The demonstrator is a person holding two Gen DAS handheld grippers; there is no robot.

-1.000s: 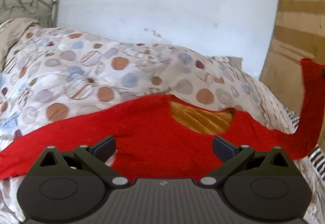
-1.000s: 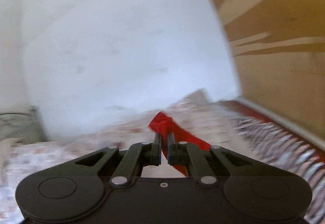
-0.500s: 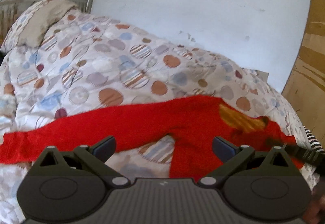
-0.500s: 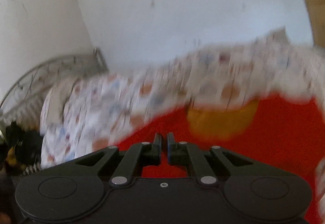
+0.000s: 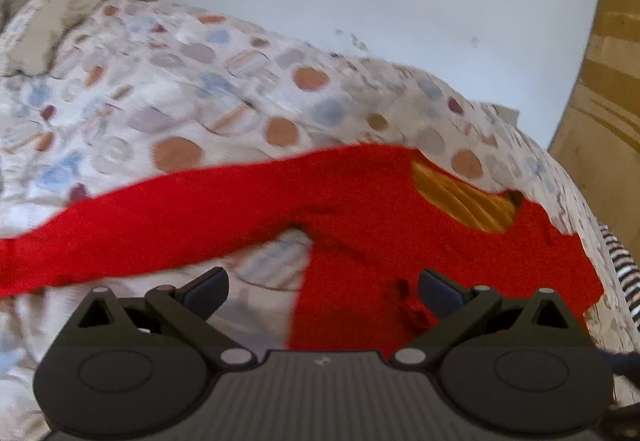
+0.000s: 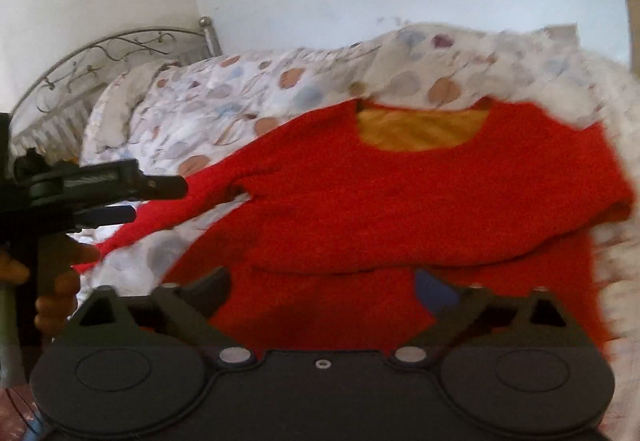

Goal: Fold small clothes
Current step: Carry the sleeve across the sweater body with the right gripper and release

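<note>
A red sweater (image 6: 400, 193) with a yellow neck lining (image 6: 416, 131) lies flat on the spotted duvet (image 6: 224, 101). One sleeve is folded across its body (image 6: 460, 237); the other sleeve (image 5: 160, 213) stretches out to the left. My right gripper (image 6: 324, 287) hovers low over the sweater's lower body, its jaws opening wide with nothing pressed between them. Near the armpit, my left gripper (image 5: 322, 289) stands open over the sweater's edge, holding nothing. In the right wrist view the left gripper (image 6: 156, 201) enters from the left, held by a hand (image 6: 56, 281).
A metal headboard (image 6: 112, 49) and a pillow (image 5: 52, 25) stand at the far left. A white wall (image 5: 380, 1) runs behind the bed. A wooden panel (image 5: 608, 121) and striped cloth (image 5: 620, 265) are at the right.
The right gripper was shut on a red sleeve held up high; it swung down over the sweater and its jaws now stand wide, the sleeve lying on the body. The left gripper dropped lower.
</note>
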